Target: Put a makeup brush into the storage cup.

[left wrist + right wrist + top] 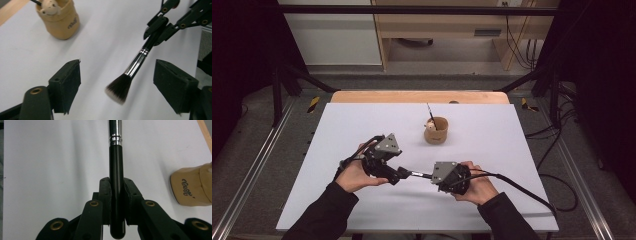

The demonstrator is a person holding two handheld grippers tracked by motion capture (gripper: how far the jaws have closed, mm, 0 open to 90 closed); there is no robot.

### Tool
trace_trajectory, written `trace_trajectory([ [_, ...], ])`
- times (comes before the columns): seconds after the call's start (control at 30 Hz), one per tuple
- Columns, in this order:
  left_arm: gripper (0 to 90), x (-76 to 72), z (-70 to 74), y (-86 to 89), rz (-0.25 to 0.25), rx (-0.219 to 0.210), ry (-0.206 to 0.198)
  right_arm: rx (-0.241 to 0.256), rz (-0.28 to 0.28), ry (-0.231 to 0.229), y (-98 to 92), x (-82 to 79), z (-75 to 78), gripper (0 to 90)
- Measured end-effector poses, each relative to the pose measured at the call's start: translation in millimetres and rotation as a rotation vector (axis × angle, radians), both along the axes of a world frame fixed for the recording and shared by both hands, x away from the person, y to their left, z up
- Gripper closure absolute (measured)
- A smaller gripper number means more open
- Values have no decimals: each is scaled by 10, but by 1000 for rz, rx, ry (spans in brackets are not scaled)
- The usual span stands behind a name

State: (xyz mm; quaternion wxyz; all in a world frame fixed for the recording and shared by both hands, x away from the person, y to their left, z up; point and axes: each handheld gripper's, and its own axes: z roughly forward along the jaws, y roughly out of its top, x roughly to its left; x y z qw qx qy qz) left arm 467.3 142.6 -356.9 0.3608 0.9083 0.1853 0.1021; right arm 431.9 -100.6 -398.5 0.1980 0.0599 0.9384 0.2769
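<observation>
A makeup brush (136, 63) with a black handle, silver ferrule and dark, white-tipped bristles is held level above the white mat. My right gripper (116, 188) is shut on its black handle (116, 170). My left gripper (120, 81) is open, and the bristles hang between its two pads without touching them. In the high view the two grippers face each other near the table's front, left gripper (399, 173) and right gripper (433, 176), with the brush (416, 174) bridging them.
A tan cup-shaped holder (435, 131) stands on the white mat (492, 165) behind the grippers, with a thin dark-handled brush (429, 112) and a round beige thing in it. The holder (58, 21) has script lettering on its side. A wooden table edge (419, 96) runs along the back.
</observation>
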Motion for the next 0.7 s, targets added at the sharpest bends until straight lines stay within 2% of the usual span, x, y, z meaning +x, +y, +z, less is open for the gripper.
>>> trace_trajectory([
  [0.2,161,-26,2,133,62,-71,-11,19,-23,2,-69,14,17,791],
  [0.27,150,-36,-5,163,81,-76,-16,23,-31,1,-93,14,17,791],
  [0.33,143,-50,-13,193,100,-98,-20,36,-44,-3,-115,18,11,791],
  [0.7,137,-126,-103,328,168,-192,-39,98,-98,0,-222,19,-21,791],
])
